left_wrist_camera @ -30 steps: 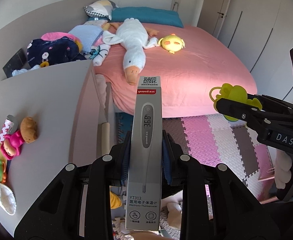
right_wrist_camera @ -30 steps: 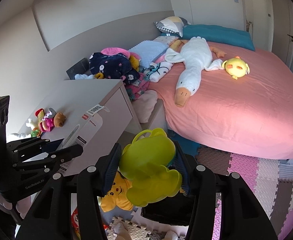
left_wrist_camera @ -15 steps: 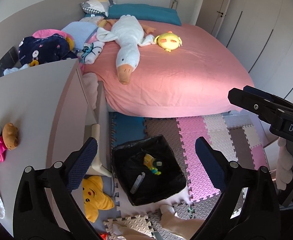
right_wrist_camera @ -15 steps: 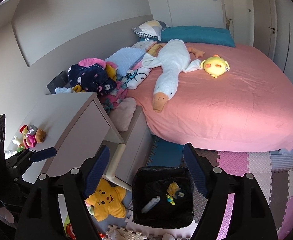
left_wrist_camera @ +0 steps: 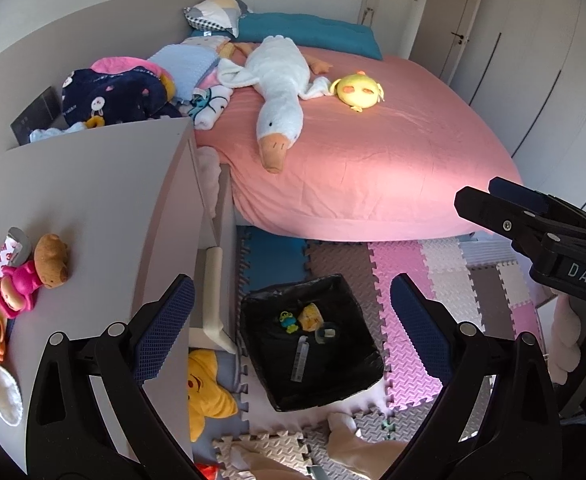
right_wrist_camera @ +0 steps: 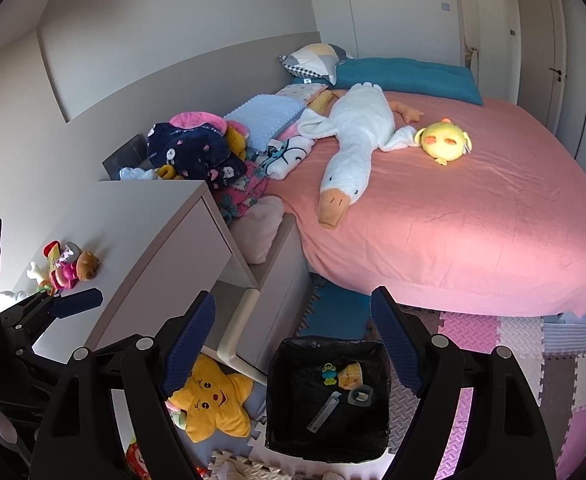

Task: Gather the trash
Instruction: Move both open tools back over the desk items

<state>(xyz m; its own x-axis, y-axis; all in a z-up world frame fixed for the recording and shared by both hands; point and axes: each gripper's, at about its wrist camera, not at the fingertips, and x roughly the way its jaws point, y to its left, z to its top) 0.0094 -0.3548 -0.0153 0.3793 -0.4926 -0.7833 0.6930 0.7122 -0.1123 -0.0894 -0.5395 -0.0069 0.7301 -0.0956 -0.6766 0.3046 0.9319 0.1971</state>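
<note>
Jaws: left gripper and right gripper gape wide, empty.
Risk: desk-edge toys mistaken for trash, binned.

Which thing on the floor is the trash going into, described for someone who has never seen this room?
Find the pink bed and look down at the foam mat by its foot. The bin stands there, beside the yellow star toy. It is the only black, square, open-topped thing on the floor.
</note>
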